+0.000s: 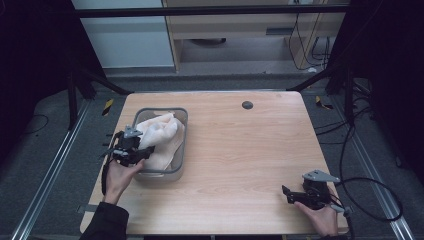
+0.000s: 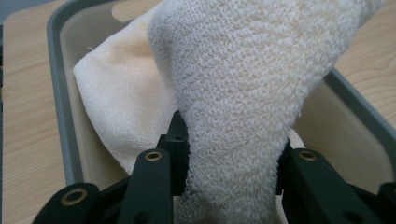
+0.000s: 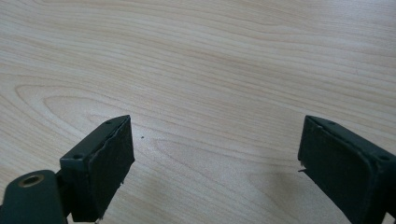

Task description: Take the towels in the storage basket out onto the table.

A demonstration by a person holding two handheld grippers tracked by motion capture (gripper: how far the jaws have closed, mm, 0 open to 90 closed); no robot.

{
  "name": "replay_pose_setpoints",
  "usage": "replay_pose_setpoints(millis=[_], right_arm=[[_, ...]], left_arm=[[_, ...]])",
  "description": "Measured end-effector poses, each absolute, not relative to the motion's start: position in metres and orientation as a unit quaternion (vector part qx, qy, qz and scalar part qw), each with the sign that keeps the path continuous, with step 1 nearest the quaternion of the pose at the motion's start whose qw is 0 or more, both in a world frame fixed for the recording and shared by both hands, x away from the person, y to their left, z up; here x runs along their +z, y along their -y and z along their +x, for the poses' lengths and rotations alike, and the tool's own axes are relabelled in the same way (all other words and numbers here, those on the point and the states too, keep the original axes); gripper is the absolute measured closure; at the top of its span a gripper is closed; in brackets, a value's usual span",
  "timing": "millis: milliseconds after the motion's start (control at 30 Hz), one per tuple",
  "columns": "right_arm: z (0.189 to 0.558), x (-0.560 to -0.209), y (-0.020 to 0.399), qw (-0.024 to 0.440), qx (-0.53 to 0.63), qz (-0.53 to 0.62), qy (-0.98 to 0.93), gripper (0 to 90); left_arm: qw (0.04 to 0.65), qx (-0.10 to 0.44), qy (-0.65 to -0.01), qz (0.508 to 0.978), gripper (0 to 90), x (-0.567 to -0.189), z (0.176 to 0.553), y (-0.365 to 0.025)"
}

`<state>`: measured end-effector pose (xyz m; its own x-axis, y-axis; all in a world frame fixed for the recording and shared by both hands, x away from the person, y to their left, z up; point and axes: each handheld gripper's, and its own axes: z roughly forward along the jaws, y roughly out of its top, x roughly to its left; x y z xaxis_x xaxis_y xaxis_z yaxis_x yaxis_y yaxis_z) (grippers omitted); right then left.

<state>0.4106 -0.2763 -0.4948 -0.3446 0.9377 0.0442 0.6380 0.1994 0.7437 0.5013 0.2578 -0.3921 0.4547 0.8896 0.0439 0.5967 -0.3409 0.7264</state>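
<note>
The high view sets the whole scene: a wooden table (image 1: 240, 150) with a grey plastic bin (image 1: 182, 150) on its left half, and a cream terry towel (image 1: 162, 135) bunched inside the bin and rising above its rim. The left gripper (image 1: 142, 152) reaches into the bin from the near left side, while the right gripper (image 1: 290, 196) rests well apart at the near right corner of the table, held in the person's hand.

The left gripper view gives what the high view cannot: the towel (image 2: 233, 93) runs down between the two black jaws, which are clamped on a thick fold of its looped cloth. Behind it another layer of the towel lies against the bin (image 2: 58, 93) wall.

The right gripper view shows its jaws standing wide apart over bare wood grain (image 3: 210, 70), with nothing between them.
</note>
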Motion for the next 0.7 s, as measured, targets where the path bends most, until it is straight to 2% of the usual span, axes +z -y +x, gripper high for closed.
replay_pose_setpoints(millis=[700], right_arm=[[0.410,-0.495,0.277,0.224,0.340,0.529,-0.744,10.5]], left_arm=[[0.346,0.233,-0.463,0.782,64.9,-0.355,0.504,-0.253]])
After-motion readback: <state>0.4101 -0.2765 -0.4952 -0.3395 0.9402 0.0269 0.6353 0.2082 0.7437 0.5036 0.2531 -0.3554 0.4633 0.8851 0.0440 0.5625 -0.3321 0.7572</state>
